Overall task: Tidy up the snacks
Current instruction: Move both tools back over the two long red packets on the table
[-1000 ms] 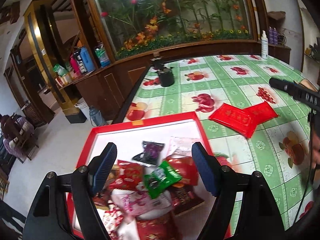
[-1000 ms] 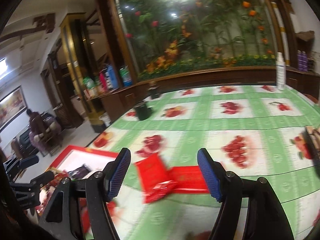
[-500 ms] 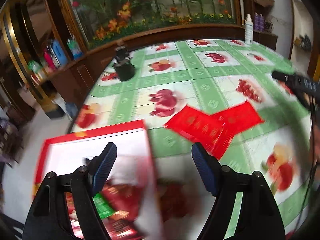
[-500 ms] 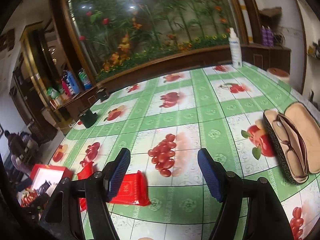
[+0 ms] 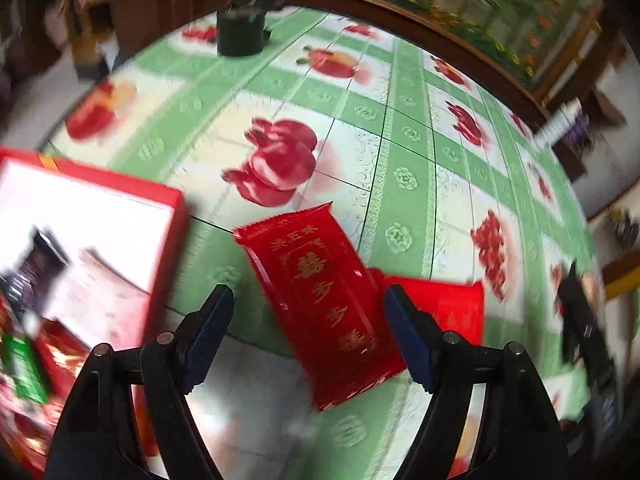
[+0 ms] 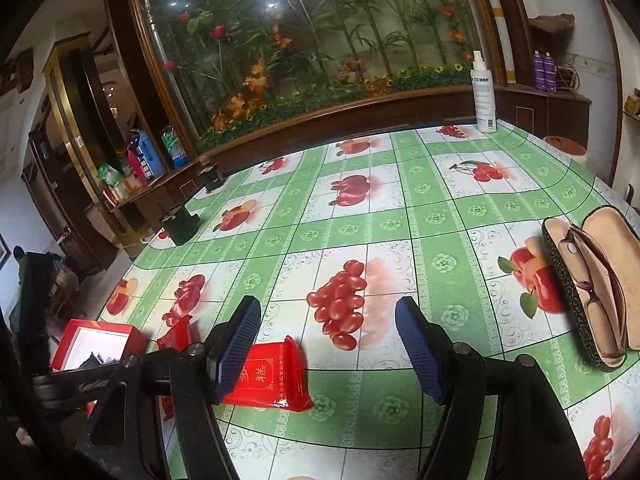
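Two red snack packets lie on the green fruit-print tablecloth. In the left wrist view the nearer packet (image 5: 328, 296) with gold writing lies between the open jaws of my left gripper (image 5: 308, 332); the second packet (image 5: 444, 308) lies to its right. A red box (image 5: 120, 192) with a white inside holds several mixed snack packets (image 5: 24, 364) at the left. In the right wrist view my right gripper (image 6: 328, 344) is open and empty above the table, with one red packet (image 6: 272, 376) by its left finger and the box (image 6: 92, 340) at far left.
An open glasses case with glasses (image 6: 592, 284) lies at the right edge. A black cup (image 6: 180, 224) stands at the table's far left, also in the left wrist view (image 5: 240, 32). A white spray bottle (image 6: 484, 92) stands at the back. My left gripper's body (image 6: 92, 384) shows low left.
My left gripper has swung right from over the snack box to over the red packets and come closer to them. My right gripper has turned right, so the glasses case came into view.
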